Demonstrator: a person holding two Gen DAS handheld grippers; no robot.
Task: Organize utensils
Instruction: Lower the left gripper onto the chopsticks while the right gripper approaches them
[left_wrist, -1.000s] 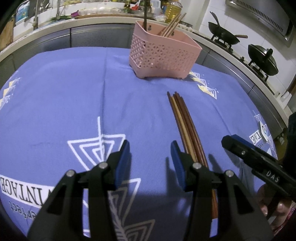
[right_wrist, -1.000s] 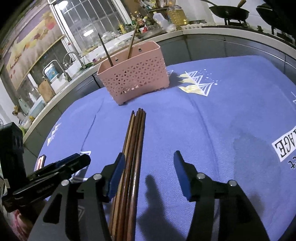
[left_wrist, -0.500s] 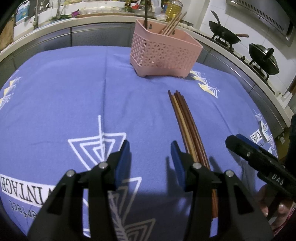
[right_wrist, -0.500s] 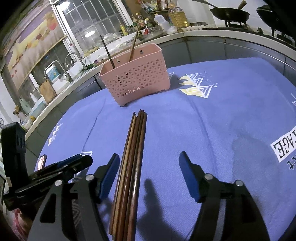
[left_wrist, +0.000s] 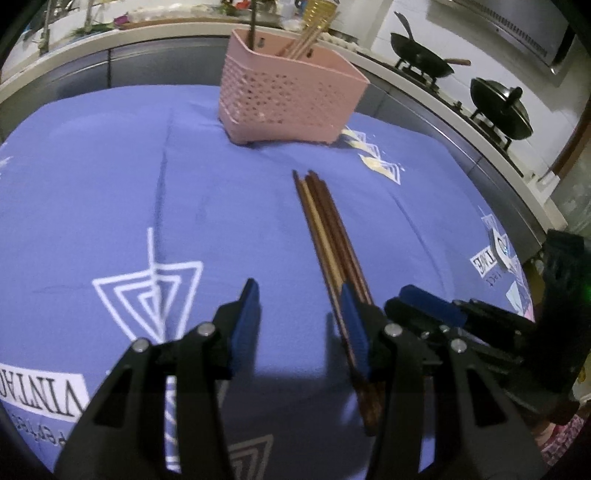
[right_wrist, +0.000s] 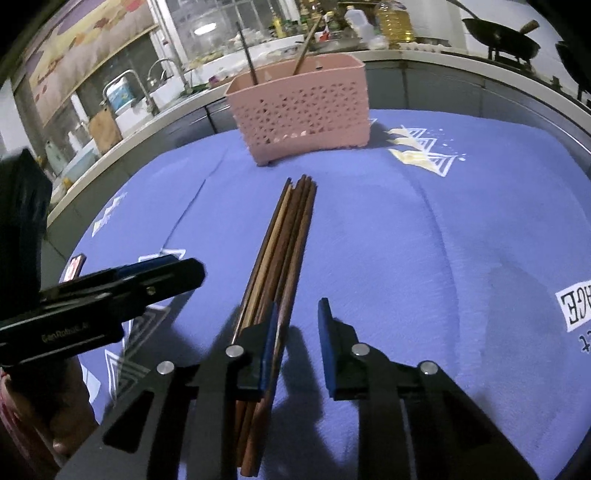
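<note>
The left tongs hang over the blue cloth on the tabletop with a moderate gap between their blue pads and nothing but cloth in it. A bundle of brown chopsticks lies just off their right finger, whose tip overlaps the bundle's near part; whether it touches the wood I cannot tell.

The right tongs are closing, the gap already narrow and bare. In the right wrist view the chopsticks pass under the left finger, outside the gap, and run straight ahead of the tongs. Beyond the far tips of the bundle, well apart from both tongs, stands a pink basket with a dark stick and a pale one upright inside. The left tongs show here at the left, just beside the bundle.
</note>
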